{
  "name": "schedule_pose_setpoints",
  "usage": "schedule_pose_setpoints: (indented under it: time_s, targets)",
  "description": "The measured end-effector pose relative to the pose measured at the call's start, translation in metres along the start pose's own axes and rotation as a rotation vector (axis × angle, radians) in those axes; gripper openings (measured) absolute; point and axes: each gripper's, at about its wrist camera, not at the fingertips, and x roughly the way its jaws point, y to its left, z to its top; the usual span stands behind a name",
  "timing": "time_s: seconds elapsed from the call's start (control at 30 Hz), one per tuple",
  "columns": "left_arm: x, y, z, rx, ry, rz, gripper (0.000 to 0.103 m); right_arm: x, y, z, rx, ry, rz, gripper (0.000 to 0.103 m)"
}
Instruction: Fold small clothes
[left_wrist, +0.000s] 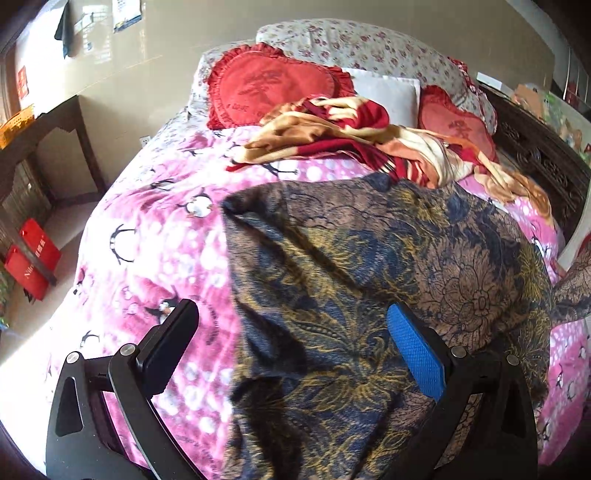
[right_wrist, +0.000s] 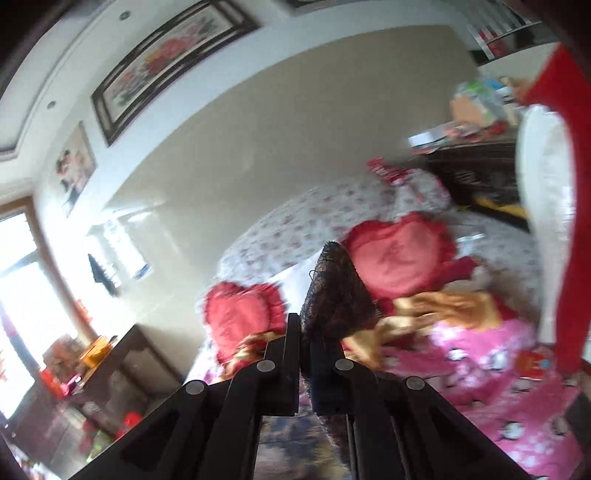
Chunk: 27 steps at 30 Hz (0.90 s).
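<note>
A dark floral garment, brown, navy and gold, lies spread on the pink penguin blanket of the bed. My left gripper is open and hovers just above the garment's near left part, with one black finger over the blanket and the blue-padded finger over the cloth. My right gripper is shut on a lacy dark corner of the garment, which sticks up between the fingers, lifted above the bed. This view is blurred.
Two red heart cushions, a white pillow and a crumpled red and tan blanket lie at the head of the bed. A dark wooden bed frame runs along the right. A dark side table and red bags stand left.
</note>
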Motion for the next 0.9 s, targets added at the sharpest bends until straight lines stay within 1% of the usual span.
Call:
schedule_pose_setpoints:
  time_s: [0.1, 0.23, 0.33, 0.4, 0.5, 0.57, 0.63, 0.7, 0.73, 0.77, 0.8, 0.83, 0.9]
  targets:
    - [-0.003, 0.014, 0.001, -0.026, -0.007, 0.008, 0.103, 0.033, 0.035, -0.009, -0.029, 0.066, 0.061, 0.003]
    - [-0.006, 0.036, 0.001, -0.072, -0.012, 0.014, 0.103, 0.08, 0.083, -0.029, -0.076, 0.147, 0.119, 0.003]
    - [-0.008, 0.052, 0.002, -0.101, -0.018, 0.018, 0.103, 0.118, 0.122, -0.049, -0.11, 0.198, 0.18, 0.003]
    - [-0.008, 0.062, 0.002, -0.119, -0.019, 0.02, 0.103, 0.14, 0.147, -0.072, -0.123, 0.235, 0.23, 0.003]
    - [-0.007, 0.074, 0.0, -0.14, -0.016, 0.024, 0.103, 0.181, 0.18, -0.125, -0.139, 0.352, 0.287, 0.003]
    - [-0.005, 0.08, -0.001, -0.149, -0.014, 0.03, 0.103, 0.206, 0.196, -0.176, -0.148, 0.455, 0.316, 0.003]
    - [-0.003, 0.085, -0.002, -0.154, -0.007, 0.03, 0.102, 0.227, 0.207, -0.23, -0.19, 0.557, 0.321, 0.003]
    - [0.001, 0.087, -0.003, -0.157, 0.005, 0.025, 0.102, 0.241, 0.213, -0.284, -0.252, 0.666, 0.3, 0.005]
    - [0.002, 0.087, -0.003, -0.158, 0.01, 0.023, 0.102, 0.249, 0.212, -0.315, -0.296, 0.754, 0.278, 0.011]
    - [0.003, 0.087, -0.003, -0.159, 0.014, 0.018, 0.102, 0.251, 0.209, -0.333, -0.315, 0.808, 0.267, 0.02]
    - [0.003, 0.086, -0.003, -0.159, 0.013, 0.01, 0.102, 0.25, 0.204, -0.35, -0.326, 0.855, 0.257, 0.026]
    - [0.003, 0.085, -0.003, -0.158, 0.01, 0.003, 0.102, 0.246, 0.196, -0.361, -0.331, 0.885, 0.256, 0.035]
    - [0.004, 0.08, -0.002, -0.146, 0.002, -0.012, 0.102, 0.23, 0.181, -0.368, -0.349, 0.903, 0.265, 0.037]
